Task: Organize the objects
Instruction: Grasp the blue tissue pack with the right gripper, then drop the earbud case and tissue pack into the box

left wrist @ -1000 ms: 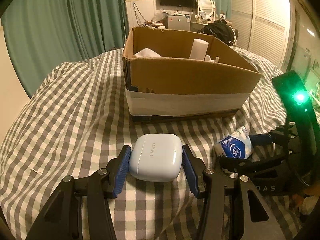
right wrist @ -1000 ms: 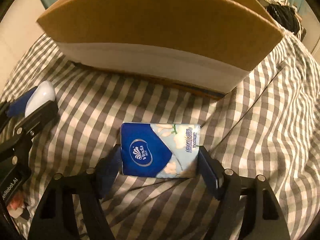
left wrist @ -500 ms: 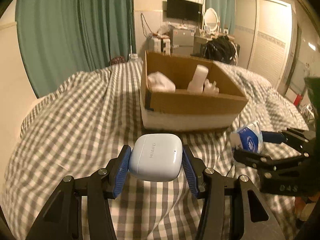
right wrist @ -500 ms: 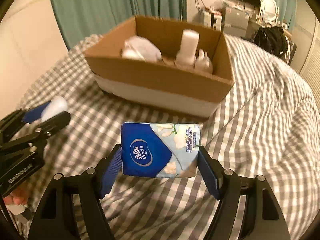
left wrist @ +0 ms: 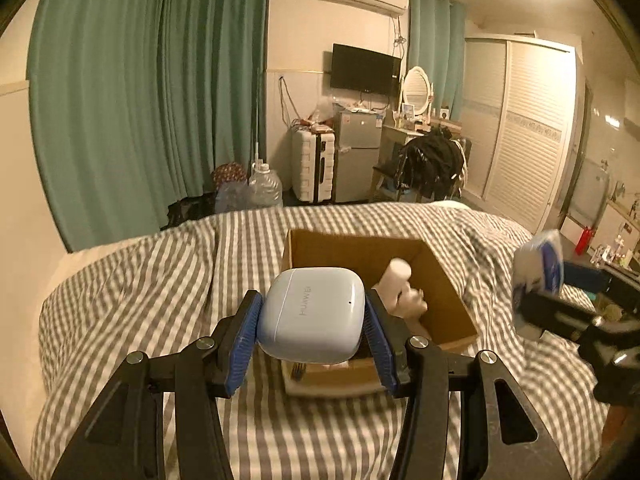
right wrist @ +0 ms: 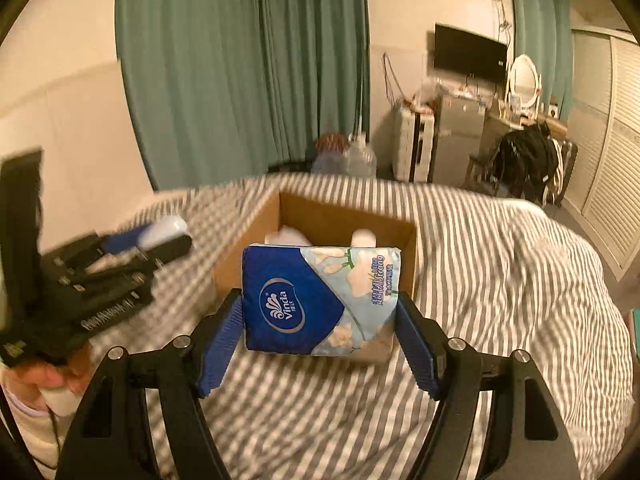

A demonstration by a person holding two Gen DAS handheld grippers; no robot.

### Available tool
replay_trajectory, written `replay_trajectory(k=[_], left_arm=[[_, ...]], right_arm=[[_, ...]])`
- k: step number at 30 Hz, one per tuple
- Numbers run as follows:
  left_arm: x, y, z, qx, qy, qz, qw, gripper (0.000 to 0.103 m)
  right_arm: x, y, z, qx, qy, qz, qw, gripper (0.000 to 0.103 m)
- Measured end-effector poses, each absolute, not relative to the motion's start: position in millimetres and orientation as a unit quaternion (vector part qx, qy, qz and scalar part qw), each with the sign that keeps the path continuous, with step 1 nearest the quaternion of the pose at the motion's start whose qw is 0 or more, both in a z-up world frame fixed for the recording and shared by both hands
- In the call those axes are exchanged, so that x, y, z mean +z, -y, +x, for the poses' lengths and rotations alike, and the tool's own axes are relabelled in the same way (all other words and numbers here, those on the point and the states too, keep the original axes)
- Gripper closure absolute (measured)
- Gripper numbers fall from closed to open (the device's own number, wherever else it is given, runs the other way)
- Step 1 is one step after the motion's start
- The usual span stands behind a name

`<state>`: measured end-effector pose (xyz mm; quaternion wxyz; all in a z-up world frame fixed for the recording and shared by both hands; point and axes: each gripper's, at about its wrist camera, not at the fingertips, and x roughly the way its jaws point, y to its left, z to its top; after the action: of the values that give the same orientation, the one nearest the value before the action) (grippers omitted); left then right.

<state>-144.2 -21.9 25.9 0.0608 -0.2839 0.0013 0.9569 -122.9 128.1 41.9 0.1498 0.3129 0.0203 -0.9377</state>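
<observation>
Change: a second ago both grippers sat low at the bedding in front of the box; both are now raised, and each camera looks down into the open box [left wrist: 448, 280].
Meaning: judged, both picks are complete and the carry is under way; release into the box is not yet done.
Left gripper [left wrist: 312, 318]: closed to the width of the case [left wrist: 312, 314], blue pads pressing its two sides.
Case position: between the left fingers, in the air, in front of and overlapping the box's near-left part in view.
Case orientation: lid seam runs across from pad to pad; printed lettering runs away from the tool; long axis spans finger to finger.
Right gripper [right wrist: 320, 320]: closed to the width of the tissue pack [right wrist: 320, 300], gripping its short ends.
Pack position: between the right fingers, in the air, in front of the box's near wall [right wrist: 236, 256].
Pack orientation: printed face toward the camera, logo end at the left finger; long axis runs finger to finger, roughly level.
Box contents: white items, blurred; not identifiable.
Box support: checked bedding [left wrist: 140, 292].
Next move, judged: advance past the near wall, lower, then open.
</observation>
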Motion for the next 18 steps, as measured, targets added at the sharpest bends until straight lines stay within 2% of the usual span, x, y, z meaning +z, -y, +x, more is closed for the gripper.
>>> replay_trajectory(k=[7,14,18], left_arm=[[23.7,5.7,-194.8,0.954,-0.016,-0.291,0.073,0.051],[24.7,-10.4,-260.3,0.947,-0.023,-0.3,0.113,0.051],[9.3,-10.0,-289.1,0.937,-0.013,-0.318,0.145,0.051]], right_arm=[[73.0,-129.4,-161.0,-0.949,-0.005,0.28,0.145,0.03],[72.5,-135.5,-213.6,-0.955,-0.008,0.269,0.126,0.03],[70.8,-146.8,-239.1,-0.956,0.016,0.265,0.123,0.03]])
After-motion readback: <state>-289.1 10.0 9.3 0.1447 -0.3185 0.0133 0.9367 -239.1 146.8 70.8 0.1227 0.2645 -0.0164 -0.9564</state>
